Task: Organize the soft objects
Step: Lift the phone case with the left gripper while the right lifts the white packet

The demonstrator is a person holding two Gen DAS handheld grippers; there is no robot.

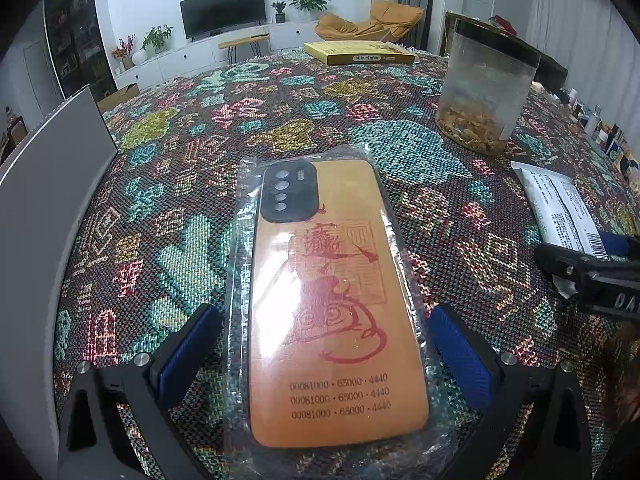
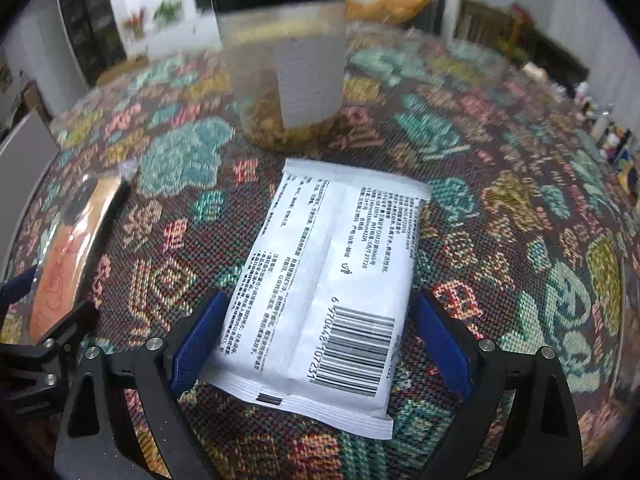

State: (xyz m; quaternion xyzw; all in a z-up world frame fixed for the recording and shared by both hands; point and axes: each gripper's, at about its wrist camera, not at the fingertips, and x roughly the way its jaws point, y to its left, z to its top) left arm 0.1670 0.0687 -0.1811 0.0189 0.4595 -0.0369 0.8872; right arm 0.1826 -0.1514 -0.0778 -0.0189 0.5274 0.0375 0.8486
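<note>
An orange phone case (image 1: 332,300) in a clear plastic sleeve lies flat on the patterned tablecloth (image 1: 180,184). My left gripper (image 1: 326,348) is open, with its blue pads on either side of the case's near half, apart from it. A white packet (image 2: 324,292) with a barcode lies flat in the right wrist view. My right gripper (image 2: 320,344) is open and straddles the packet's near end, the left pad close to its edge. The case also shows at the left of the right wrist view (image 2: 72,252), and the packet at the right of the left wrist view (image 1: 560,208).
A clear jar (image 1: 486,88) with a dark lid and dried bits inside stands behind the packet; it also shows in the right wrist view (image 2: 284,72). A yellow book (image 1: 360,53) lies at the table's far edge. A grey board (image 1: 44,208) stands at the left.
</note>
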